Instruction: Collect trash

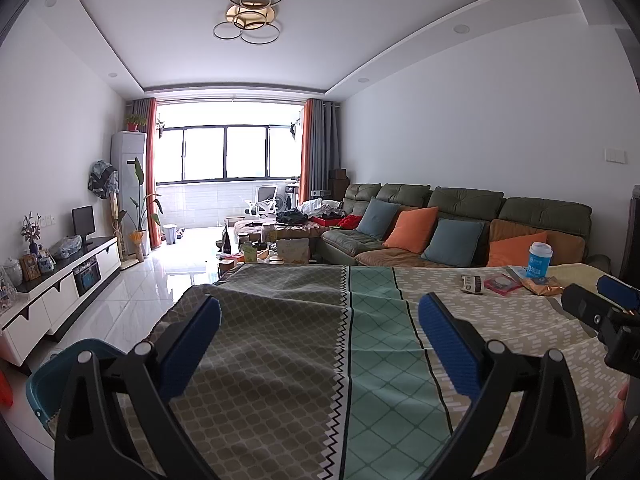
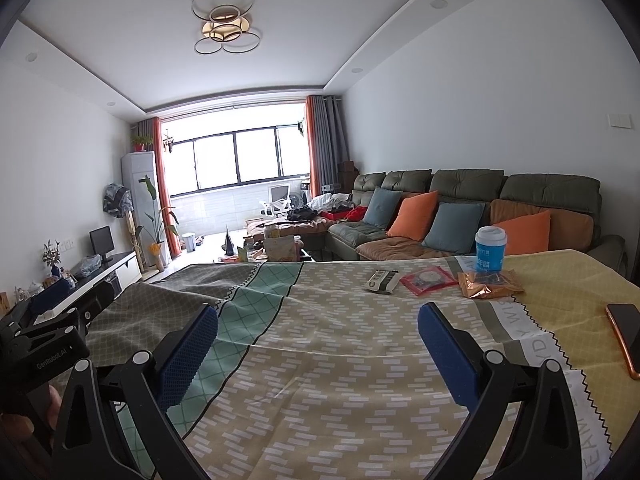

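Left claw [image 1: 320,320] nearest the lens in the left wrist view, lower centre of frame, jaws spread wide, nothing between them, hanging over the patterned cloth [image 1: 288,360] on the desk. At lower left of that frame, a teal bin [image 1: 52,380] sits on the floor just beside the desk edge. At far right of the frame the right claw [image 1: 600,304] pokes in, and a hand [image 1: 614,428] shows at the lower right edge.

Right wrist view: the left claw's black body fills the left edge. Right claw [image 2: 318,332] at lower centre, jaws also wide apart, empty, above the cloth.

Trash sits at the far side of the desk, right of centre in the frame, well apart from both claws. Left to right: a white-and-black wrapper [image 2: 382,281], a red packet [image 2: 427,280] just beside it, a crumpled orange-gold wrapper [image 2: 490,283], with a blue paper cup [image 2: 490,249] with white lid standing upright just behind the gold wrapper. A phone [image 2: 626,332] in an orange case lies flat at the right edge. Green sofa [image 2: 460,184] behind.
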A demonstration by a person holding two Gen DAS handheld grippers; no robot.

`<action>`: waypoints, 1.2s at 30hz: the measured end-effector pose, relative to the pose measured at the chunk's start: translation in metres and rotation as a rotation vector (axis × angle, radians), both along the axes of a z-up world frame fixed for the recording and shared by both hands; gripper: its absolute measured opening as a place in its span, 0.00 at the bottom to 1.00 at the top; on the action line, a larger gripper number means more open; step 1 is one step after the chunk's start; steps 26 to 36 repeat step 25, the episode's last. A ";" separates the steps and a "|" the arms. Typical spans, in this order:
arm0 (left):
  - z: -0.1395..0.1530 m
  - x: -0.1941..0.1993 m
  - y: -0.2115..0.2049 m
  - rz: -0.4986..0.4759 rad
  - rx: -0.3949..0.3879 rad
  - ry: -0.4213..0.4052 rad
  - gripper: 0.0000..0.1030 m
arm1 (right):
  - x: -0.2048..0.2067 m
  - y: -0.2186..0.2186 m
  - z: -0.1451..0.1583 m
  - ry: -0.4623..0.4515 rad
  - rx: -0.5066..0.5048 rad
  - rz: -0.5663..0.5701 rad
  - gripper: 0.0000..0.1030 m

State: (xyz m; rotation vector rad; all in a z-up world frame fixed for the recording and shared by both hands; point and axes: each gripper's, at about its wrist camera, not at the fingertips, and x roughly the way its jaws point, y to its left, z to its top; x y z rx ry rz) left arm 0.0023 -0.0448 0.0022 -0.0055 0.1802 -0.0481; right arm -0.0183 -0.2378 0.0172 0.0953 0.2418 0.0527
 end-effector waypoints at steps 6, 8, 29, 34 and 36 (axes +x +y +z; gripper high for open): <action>0.000 -0.001 0.003 0.005 0.005 0.000 0.97 | -0.001 0.000 -0.001 0.001 0.001 0.000 0.97; -0.001 0.000 0.004 0.005 0.007 0.001 0.96 | -0.001 0.000 -0.001 0.001 0.001 -0.001 0.97; -0.009 0.066 0.015 -0.072 0.007 0.328 0.97 | 0.005 -0.030 0.001 0.084 0.007 -0.064 0.97; -0.009 0.066 0.015 -0.072 0.007 0.328 0.97 | 0.005 -0.030 0.001 0.084 0.007 -0.064 0.97; -0.009 0.066 0.015 -0.072 0.007 0.328 0.97 | 0.005 -0.030 0.001 0.084 0.007 -0.064 0.97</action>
